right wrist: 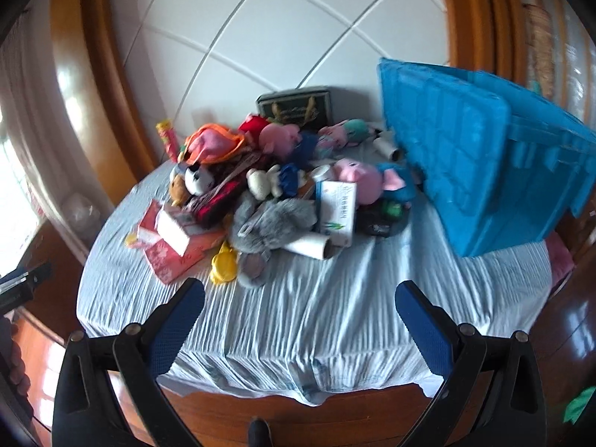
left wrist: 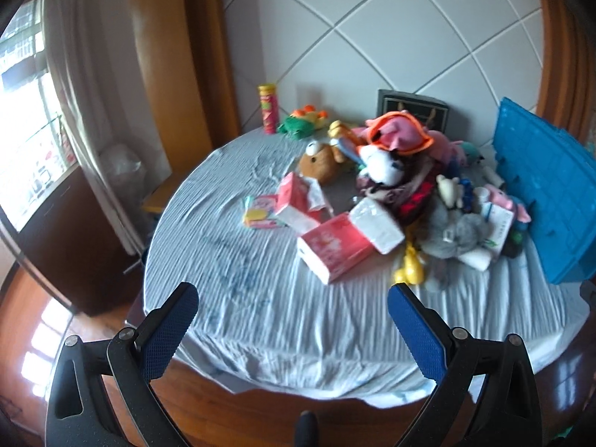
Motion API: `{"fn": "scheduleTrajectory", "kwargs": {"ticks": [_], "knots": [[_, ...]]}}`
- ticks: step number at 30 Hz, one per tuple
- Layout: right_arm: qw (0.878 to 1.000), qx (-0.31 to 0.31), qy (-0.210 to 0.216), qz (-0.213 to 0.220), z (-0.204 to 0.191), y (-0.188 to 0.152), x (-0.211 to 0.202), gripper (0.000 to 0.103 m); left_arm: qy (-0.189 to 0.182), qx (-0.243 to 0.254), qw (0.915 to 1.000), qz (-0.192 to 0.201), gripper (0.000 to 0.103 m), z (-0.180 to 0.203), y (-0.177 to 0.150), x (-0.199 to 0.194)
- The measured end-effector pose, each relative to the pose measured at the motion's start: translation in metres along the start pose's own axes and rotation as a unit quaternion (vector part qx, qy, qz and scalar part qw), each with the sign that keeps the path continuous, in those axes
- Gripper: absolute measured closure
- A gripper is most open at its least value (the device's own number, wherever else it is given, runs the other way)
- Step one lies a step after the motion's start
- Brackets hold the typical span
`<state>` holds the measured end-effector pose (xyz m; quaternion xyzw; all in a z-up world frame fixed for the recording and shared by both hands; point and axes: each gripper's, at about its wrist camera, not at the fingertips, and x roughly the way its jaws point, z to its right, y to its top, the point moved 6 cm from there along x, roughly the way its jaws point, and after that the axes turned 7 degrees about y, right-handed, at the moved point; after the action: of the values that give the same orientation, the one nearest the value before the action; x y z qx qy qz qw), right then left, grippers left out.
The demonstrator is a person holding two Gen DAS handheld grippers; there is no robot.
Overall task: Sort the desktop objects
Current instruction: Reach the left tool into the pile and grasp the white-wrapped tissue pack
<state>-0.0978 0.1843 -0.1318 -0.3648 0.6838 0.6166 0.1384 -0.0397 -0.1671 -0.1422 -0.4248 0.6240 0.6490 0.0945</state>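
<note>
Left-wrist view: my left tool hangs wide open and empty over the near worktop; the right tool is the same. Beyond them the pile sprawls unsorted — plush, tissue packs, a paper roll — beside the blue bin. Risk, I judge: tugging one toy could drag its tangled neighbours off the edge.

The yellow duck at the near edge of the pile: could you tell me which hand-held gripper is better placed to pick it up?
Probably left. The yellow duck lies just beyond the open left hand-held gripper, by its right finger; from the right hand-held gripper it sits off to the left.
</note>
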Motion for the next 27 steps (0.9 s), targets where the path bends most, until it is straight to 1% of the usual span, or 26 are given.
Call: {"fn": "scheduleTrajectory", "kwargs": {"ticks": [4, 6, 10, 13, 15, 19, 23, 24, 27], "knots": [[1.0, -0.004, 0.007, -0.013, -0.021, 0.007, 0.036, 0.0, -0.011, 0.008, 0.9998, -0.016, 0.0, -0.002, 0.009, 0.043], [1.0, -0.005, 0.002, -0.023, -0.031, 0.013, 0.055, 0.0, -0.023, 0.017, 0.9993, -0.023, 0.0, 0.003, 0.02, 0.068], [0.999, 0.004, -0.018, -0.038, -0.043, 0.033, 0.095, 0.0, -0.059, 0.035, 0.9967, -0.043, 0.0, 0.025, 0.048, 0.114], [0.998, 0.014, -0.038, -0.048, -0.048, 0.043, 0.122, 0.0, -0.076, 0.054, 0.9941, -0.056, 0.0, 0.051, 0.058, 0.14], [0.997, 0.025, -0.048, -0.056, -0.049, 0.044, 0.137, 0.0, -0.085, 0.067, 0.992, -0.065, 0.0, 0.069, 0.062, 0.156], [0.994, 0.044, -0.063, -0.083, -0.042, 0.035, 0.163, 0.0, -0.104, 0.091, 0.9869, -0.083, 0.0, 0.105, 0.071, 0.188], [0.991, 0.055, -0.072, -0.1, -0.032, 0.031, 0.177, 0.0, -0.122, 0.116, 0.9805, -0.101, 0.0, 0.141, 0.08, 0.22], [0.991, 0.056, -0.073, -0.102, -0.029, 0.031, 0.18, 0.0, -0.125, 0.122, 0.9787, -0.108, 0.0, 0.148, 0.078, 0.225], [0.99, 0.058, -0.069, -0.11, -0.02, 0.03, 0.192, 0.0, -0.127, 0.138, 0.9733, -0.132, 0.0, 0.163, 0.06, 0.233]]}}
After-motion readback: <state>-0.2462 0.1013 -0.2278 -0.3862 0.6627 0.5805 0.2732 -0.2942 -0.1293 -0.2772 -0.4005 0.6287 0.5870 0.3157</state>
